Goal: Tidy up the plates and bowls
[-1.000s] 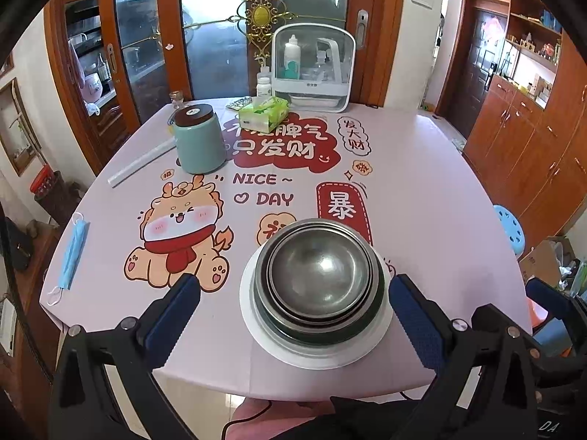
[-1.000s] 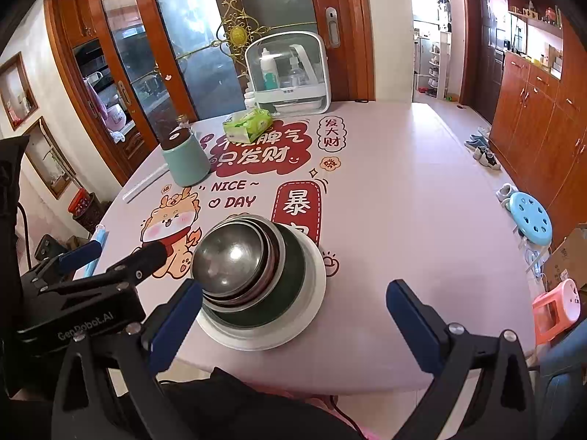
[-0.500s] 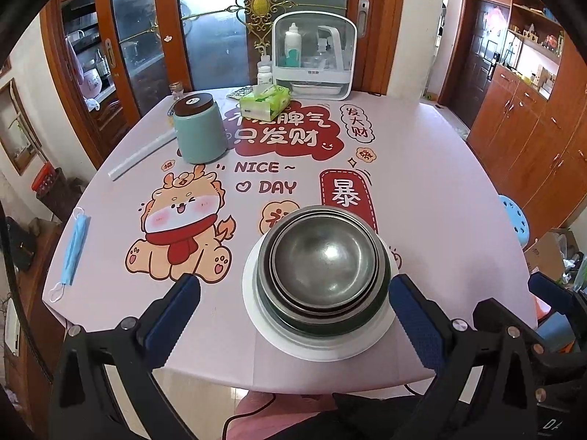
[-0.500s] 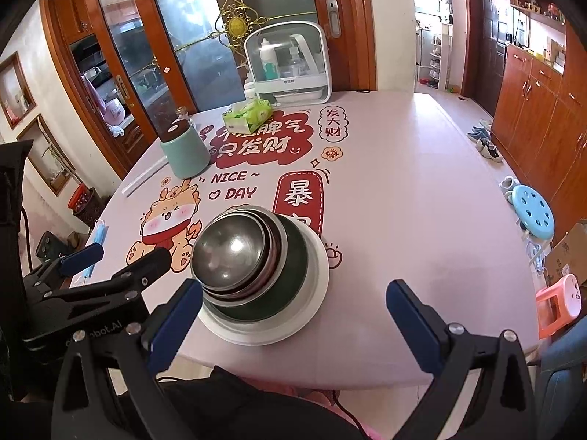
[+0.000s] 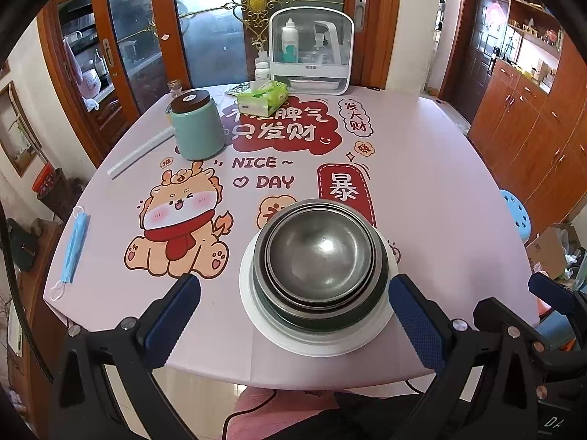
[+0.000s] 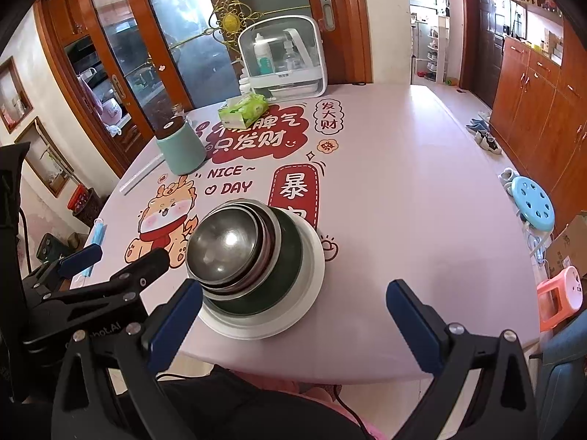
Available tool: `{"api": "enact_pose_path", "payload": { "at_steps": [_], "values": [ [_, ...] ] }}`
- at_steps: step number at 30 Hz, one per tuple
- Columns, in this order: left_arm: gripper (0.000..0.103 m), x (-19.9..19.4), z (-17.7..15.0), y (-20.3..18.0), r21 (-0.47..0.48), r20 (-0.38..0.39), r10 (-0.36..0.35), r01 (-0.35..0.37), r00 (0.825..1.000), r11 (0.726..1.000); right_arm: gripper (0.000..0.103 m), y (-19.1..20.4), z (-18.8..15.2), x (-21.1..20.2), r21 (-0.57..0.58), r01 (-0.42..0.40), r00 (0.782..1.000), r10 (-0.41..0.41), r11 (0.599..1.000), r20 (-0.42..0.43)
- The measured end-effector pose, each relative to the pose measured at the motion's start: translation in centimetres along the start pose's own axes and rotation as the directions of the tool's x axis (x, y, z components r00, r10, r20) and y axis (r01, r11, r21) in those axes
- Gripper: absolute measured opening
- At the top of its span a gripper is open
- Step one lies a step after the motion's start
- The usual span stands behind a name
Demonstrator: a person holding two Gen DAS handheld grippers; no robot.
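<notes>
Sitting near the front edge of the table (image 5: 422,190), a white plate (image 5: 319,341) carries a nest of steel bowls (image 5: 319,253), the smaller ones set inside a larger dark-sided one, all upright and stacked neatly. The left gripper (image 5: 293,311) hovers above the near edge with its jaws spread wide, one blue pad to each side of the plate; it holds nothing, and neither pad touches the plate. The right gripper (image 6: 291,315) is just as wide open and empty, held off the near edge with the plate and bowls ahead of it toward its left finger, whose tip overlaps the plate rim in that view, though I cannot tell whether they touch. From the right wrist view the left gripper's black frame shows at the lower left, beside the stack. The tablecloth is pink, printed with a cartoon dragon (image 5: 179,227) just left of the plate and the words "NICE DAY" behind it. Farther back stand a green canister (image 5: 196,124) with a dark lid, a pack of tissues (image 5: 262,97) and a white case with bottles (image 5: 312,55) at the far edge. A blue face mask (image 5: 75,242) lies at the left edge, well apart from the dishes.
</notes>
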State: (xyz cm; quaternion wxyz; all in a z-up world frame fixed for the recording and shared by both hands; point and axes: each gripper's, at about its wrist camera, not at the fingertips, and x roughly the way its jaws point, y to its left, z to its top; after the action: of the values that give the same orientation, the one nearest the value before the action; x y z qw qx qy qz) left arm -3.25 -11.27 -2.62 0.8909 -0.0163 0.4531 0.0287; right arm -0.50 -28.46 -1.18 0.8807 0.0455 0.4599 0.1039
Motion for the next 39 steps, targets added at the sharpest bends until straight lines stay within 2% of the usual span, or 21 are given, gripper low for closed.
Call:
{"api": "enact_pose_path", "payload": {
  "at_steps": [39],
  "values": [
    [0.102,0.26,0.53,-0.89,0.028,-0.005,0.004,-0.004,1.0,1.0,0.101,-0.67,-0.53,0.04,0.015,0.001,1.0,-0.001,1.0,0.0]
  ]
}}
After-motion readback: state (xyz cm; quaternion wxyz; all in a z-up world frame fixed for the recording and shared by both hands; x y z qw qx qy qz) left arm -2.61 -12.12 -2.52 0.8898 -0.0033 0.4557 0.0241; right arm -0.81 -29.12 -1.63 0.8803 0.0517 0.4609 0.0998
